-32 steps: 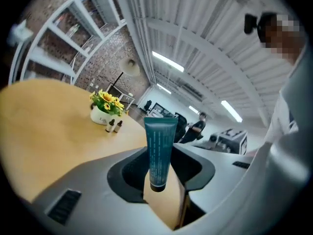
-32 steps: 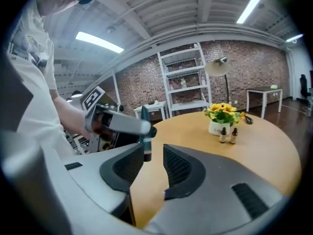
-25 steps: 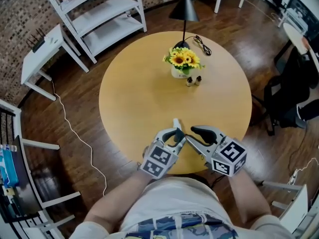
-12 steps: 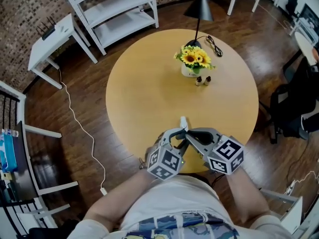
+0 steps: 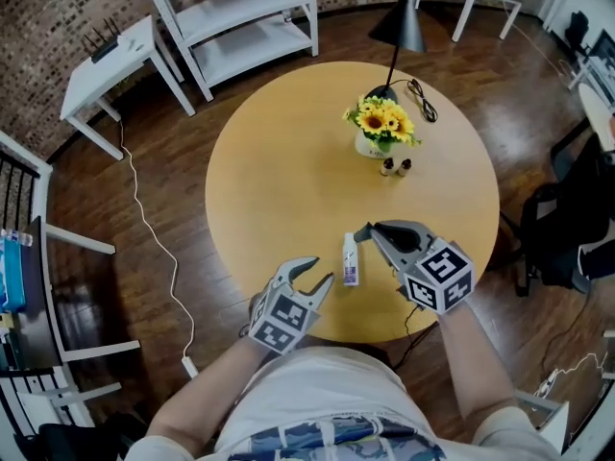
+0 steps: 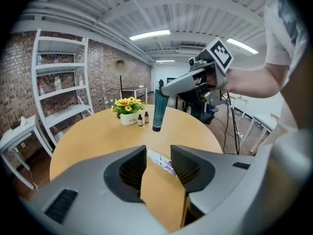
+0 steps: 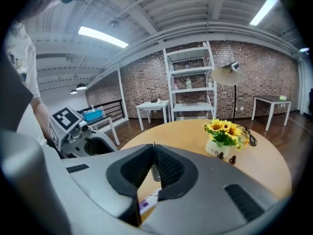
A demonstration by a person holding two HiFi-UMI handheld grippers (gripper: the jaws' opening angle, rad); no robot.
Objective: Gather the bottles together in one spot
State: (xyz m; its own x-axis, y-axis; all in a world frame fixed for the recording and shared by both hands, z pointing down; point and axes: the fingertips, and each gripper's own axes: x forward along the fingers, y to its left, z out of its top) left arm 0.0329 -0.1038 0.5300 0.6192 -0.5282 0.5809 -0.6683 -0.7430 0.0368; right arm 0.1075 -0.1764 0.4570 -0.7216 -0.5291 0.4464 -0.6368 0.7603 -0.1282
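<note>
Both grippers have parted: the left gripper (image 5: 322, 270) pulled back, jaws spread and empty, leaving the white bottle (image 5: 351, 259) lying flat on the table (image 5: 269, 181), while the right gripper (image 5: 365, 231) is clamped on a dark teal bottle (image 6: 159, 110), both probably still bound for the small bottles (image 5: 395, 167) beside the sunflowers (image 5: 382, 121).

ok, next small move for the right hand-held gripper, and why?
Probably carry the teal tube over to the two small bottles by the flower pot and set it down. The right hand-held gripper is already shut on the tube, and those two make a ready gathering spot.
</note>
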